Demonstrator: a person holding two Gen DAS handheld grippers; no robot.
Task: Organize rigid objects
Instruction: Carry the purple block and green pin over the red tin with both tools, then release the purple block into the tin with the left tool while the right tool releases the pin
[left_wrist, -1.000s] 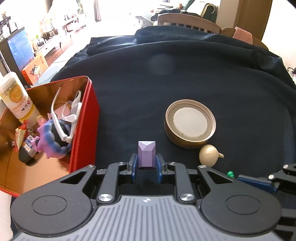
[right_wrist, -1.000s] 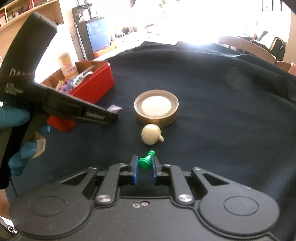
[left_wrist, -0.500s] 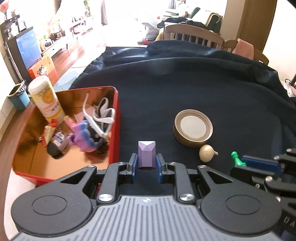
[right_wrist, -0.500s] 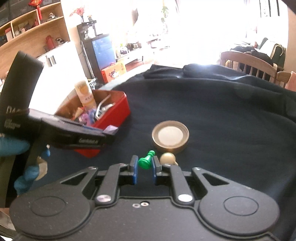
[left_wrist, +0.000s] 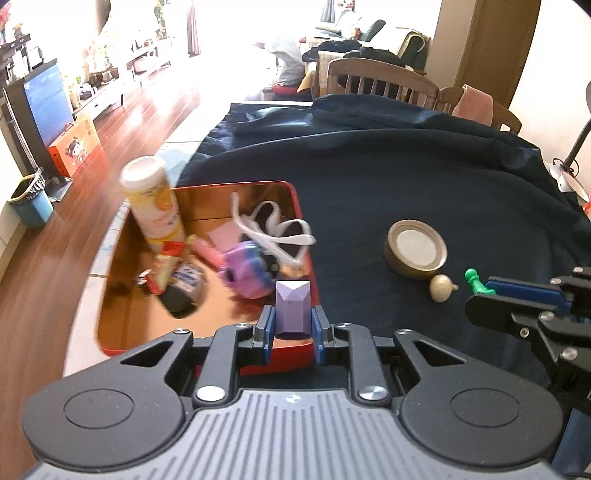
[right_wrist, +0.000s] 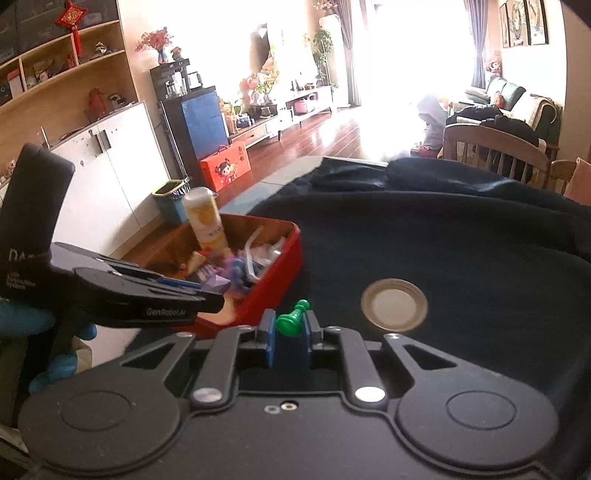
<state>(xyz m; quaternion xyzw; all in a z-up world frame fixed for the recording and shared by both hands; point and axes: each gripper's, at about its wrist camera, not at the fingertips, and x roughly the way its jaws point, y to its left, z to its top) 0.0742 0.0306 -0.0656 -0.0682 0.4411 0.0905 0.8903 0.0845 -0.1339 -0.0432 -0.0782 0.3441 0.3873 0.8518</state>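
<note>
In the left wrist view, the open red metal tin (left_wrist: 303, 206) now fills the left and centre of the frame, where a second ago only its right half showed at the left edge. More of its copper-coloured floor is in sight, with the tall white-capped yellow canister (left_wrist: 153, 203) standing at its far left corner, a purple and blue plush toy (left_wrist: 247, 271) near the right wall and white-framed glasses (left_wrist: 273, 232) lying over it. At bottom centre the left gripper (left_wrist: 293, 326) is clamped on a pale purple faceted block (left_wrist: 293, 306), as before; the block now shows in front of the tin's near right wall instead of the dark blue cloth (left_wrist: 406, 184). Right of centre, the round brass-rimmed lid with a white disc (left_wrist: 415, 251) and the small cream onion-shaped knob (left_wrist: 441, 288) lie on the cloth just beside each other, both smaller and further right than a second ago. At the right edge the right gripper (left_wrist: 484, 288) has come further into view, its blue pads (left_wrist: 517, 291) pinching a small green pawn-shaped piece (left_wrist: 476, 280) above the cloth. In the right wrist view the same pawn sits tilted between the closed fingers at bottom centre, with the tin to its upper left and the lid to its right.
</note>
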